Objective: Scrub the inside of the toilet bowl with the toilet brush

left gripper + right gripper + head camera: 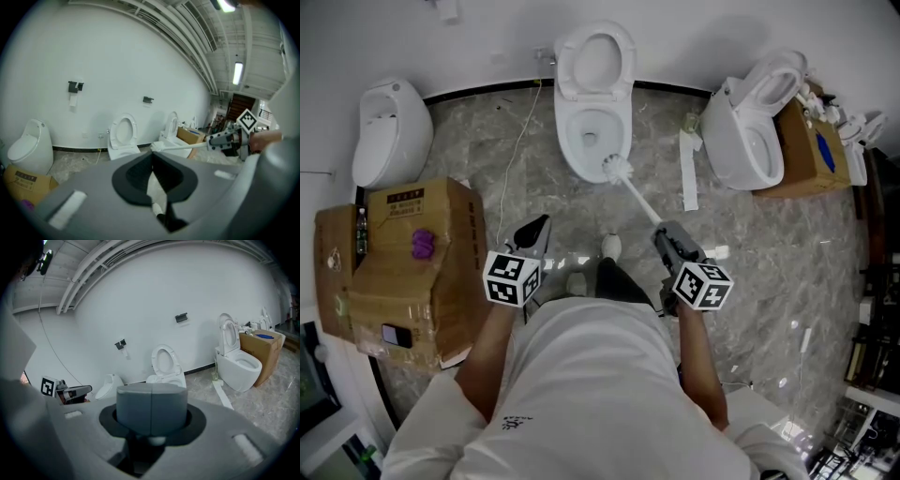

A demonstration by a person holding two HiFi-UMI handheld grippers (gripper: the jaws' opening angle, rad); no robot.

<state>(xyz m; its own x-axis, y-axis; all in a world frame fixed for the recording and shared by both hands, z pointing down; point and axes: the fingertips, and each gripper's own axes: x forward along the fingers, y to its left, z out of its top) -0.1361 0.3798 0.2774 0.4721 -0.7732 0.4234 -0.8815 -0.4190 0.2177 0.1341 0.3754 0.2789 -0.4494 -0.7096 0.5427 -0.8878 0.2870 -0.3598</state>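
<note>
The white toilet (581, 141) stands at the middle of the far wall with its lid up; it also shows as the toilet (123, 140) and the toilet (165, 369) in the two gripper views. The toilet brush (617, 169) has its white head at the front right rim of the bowl. Its thin handle slants back to my right gripper (664, 232), which is shut on it. In the right gripper view the right gripper (151, 408) hides the brush. My left gripper (539, 225) hangs shut and holds nothing, left of the handle, above the floor. From the left gripper (151, 168), the brush (157, 146) shows crossing in front.
A second toilet (750, 131) and a cardboard box (811, 155) stand at the right. A white urinal-like fixture (389, 131) and taped cardboard boxes (408, 262) are at the left. A white strip (689, 169) lies on the marble floor.
</note>
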